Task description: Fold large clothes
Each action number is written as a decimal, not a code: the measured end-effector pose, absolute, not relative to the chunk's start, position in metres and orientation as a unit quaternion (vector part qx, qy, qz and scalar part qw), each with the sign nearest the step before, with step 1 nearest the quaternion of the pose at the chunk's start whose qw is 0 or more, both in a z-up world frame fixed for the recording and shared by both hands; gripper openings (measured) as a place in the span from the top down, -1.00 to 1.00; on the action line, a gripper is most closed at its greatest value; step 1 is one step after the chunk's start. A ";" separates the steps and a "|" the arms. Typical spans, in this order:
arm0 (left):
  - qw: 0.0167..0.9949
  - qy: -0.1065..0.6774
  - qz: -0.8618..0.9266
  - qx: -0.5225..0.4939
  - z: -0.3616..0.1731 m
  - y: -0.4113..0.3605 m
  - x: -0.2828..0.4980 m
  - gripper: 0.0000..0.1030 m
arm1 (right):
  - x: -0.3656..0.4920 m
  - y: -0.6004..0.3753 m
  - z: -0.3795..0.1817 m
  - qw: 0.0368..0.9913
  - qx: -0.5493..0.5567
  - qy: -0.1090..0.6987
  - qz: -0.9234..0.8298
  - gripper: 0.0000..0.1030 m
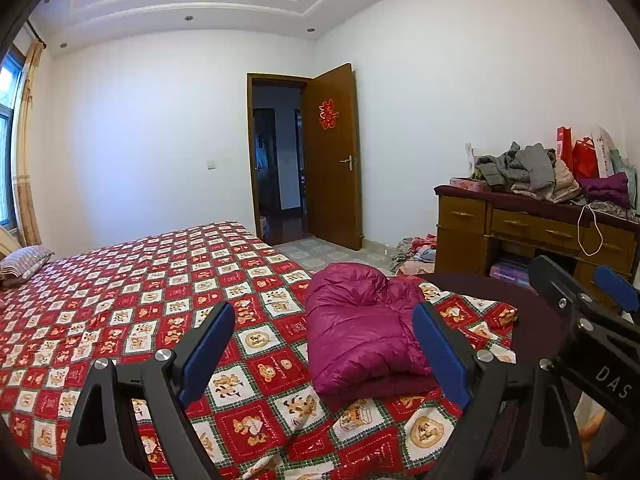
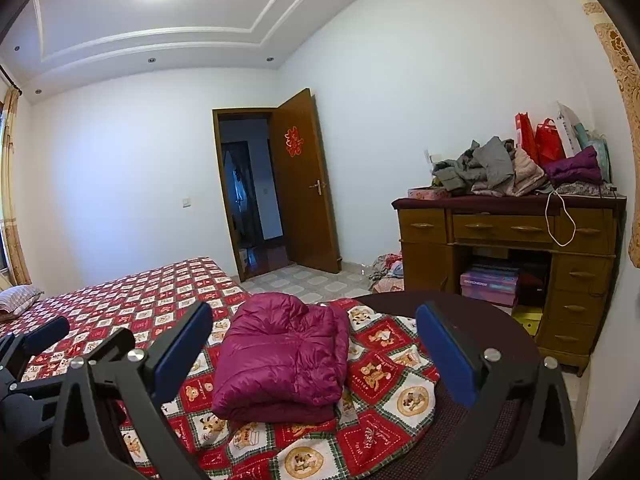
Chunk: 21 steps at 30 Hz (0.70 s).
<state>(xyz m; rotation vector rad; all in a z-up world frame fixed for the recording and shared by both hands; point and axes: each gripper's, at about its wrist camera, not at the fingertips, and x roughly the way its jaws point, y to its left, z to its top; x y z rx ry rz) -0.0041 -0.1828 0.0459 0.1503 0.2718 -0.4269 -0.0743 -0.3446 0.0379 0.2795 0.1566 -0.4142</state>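
One magenta puffer jacket (image 1: 360,332) folded into a thick bundle, lying on the bed (image 1: 132,300) near its foot corner, atop the red checked bear-print cover. Left claw (image 1: 324,348) spread wide, gripping nothing, hovering short of the jacket. Right claw (image 2: 316,350) likewise gaping, nothing between its blue pads (image 2: 446,350), jacket framed in the gap but apart from both. Nothing lying between claws and bundle. One striped pillow (image 1: 24,264) at the far end of the bed. One wooden desk (image 2: 500,236) against the right wall, its tabletop heaped with loose clothes (image 2: 496,172) and two red bags (image 2: 538,142). One brown door (image 1: 334,156) standing open, more clothes on the floor (image 1: 412,252) beside the desk.
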 end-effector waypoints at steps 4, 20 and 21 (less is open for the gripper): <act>0.965 0.137 -0.211 0.074 0.046 -0.183 -0.004 -0.77 | -0.074 -0.346 0.038 0.966 0.138 0.078 -0.204 -1.00; 0.969 0.118 -0.206 0.074 0.050 -0.178 -0.007 -0.78 | -0.080 -0.343 0.039 0.965 0.143 0.068 -0.207 -1.00; 0.969 0.116 -0.204 0.074 0.050 -0.178 -0.007 -0.78 | -0.082 -0.342 0.040 0.965 0.143 0.067 -0.209 -1.00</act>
